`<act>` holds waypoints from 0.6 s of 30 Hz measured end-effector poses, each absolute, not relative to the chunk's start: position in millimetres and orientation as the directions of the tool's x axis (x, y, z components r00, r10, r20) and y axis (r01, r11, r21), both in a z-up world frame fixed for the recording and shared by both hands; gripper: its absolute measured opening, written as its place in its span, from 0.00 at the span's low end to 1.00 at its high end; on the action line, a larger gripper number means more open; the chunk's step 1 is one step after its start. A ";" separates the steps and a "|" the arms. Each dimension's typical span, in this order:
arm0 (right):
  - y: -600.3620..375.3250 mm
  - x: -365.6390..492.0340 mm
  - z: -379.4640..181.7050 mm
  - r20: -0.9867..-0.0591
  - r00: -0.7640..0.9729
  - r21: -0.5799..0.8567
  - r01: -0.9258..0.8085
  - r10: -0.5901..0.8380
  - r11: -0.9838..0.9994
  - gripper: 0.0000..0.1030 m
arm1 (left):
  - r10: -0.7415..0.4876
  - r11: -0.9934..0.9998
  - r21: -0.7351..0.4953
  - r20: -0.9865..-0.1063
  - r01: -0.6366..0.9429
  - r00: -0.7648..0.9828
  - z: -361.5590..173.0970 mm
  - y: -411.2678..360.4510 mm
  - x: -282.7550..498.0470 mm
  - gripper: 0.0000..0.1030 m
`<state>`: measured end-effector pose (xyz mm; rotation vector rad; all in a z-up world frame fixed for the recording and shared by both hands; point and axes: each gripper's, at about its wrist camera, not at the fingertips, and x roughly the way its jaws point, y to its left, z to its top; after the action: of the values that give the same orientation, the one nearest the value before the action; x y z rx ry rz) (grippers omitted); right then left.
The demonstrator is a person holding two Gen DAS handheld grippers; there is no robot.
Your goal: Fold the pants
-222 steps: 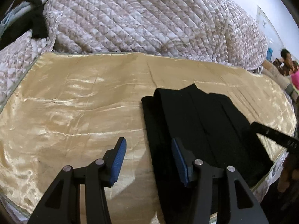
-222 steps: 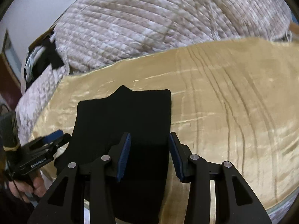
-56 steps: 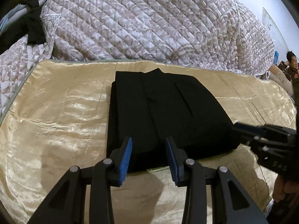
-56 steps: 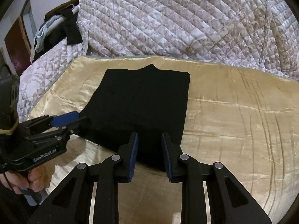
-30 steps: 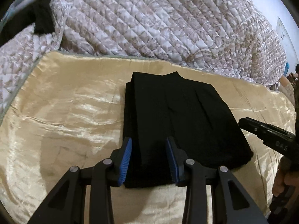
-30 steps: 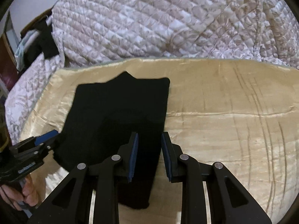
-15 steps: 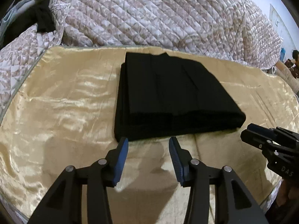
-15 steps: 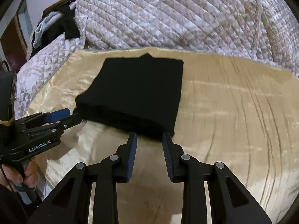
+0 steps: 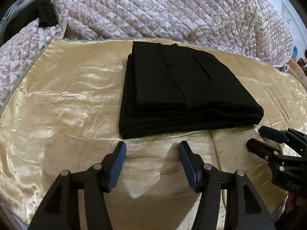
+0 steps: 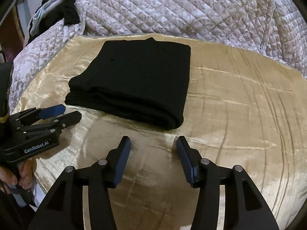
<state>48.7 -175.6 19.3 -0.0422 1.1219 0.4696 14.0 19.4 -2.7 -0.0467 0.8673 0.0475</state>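
Observation:
The black pants (image 9: 180, 88) lie folded into a thick rectangular stack on the gold satin cover (image 9: 63, 99), also seen as the pants (image 10: 134, 80) in the right wrist view. My left gripper (image 9: 152, 149) hovers just short of the stack's near edge, jaws opening, nothing between them. My right gripper (image 10: 153, 145) stands just short of the stack's near right corner, jaws opening and empty. Each gripper shows in the other's view: the right gripper (image 9: 268, 140) at the right edge, the left gripper (image 10: 61, 113) at the left, held by a hand (image 10: 17, 176).
A quilted floral blanket (image 9: 163, 9) is piled behind the satin cover. Dark and light clothes (image 10: 57, 9) lie at the far left on the quilt. The cover's near edge (image 9: 11, 209) drops off close to the grippers.
Both grippers have drawn back off the pants' near edge and their jaws have spread wider. The folded stack now lies free ahead of the fingertips.

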 end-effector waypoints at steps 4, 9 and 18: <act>-174.4 48.2 19.5 -0.874 0.347 0.196 -0.389 0.341 0.900 0.52 | 0.023 0.998 -0.021 -0.763 -0.060 0.645 -3.2 19.9 14.4 0.60; -173.6 48.2 19.4 -0.874 0.347 0.196 -0.388 0.340 0.900 0.53 | 0.025 0.998 -0.018 -0.763 -0.060 0.646 -3.2 19.5 14.0 0.62; -173.1 48.1 19.7 -0.874 0.347 0.195 -0.391 0.340 0.900 0.55 | 0.026 0.998 -0.017 -0.763 -0.060 0.646 -3.4 19.8 13.6 0.63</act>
<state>48.1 -173.1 19.7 -0.0510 1.1204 0.4741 13.6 19.8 -3.4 -0.0419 0.8676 0.0489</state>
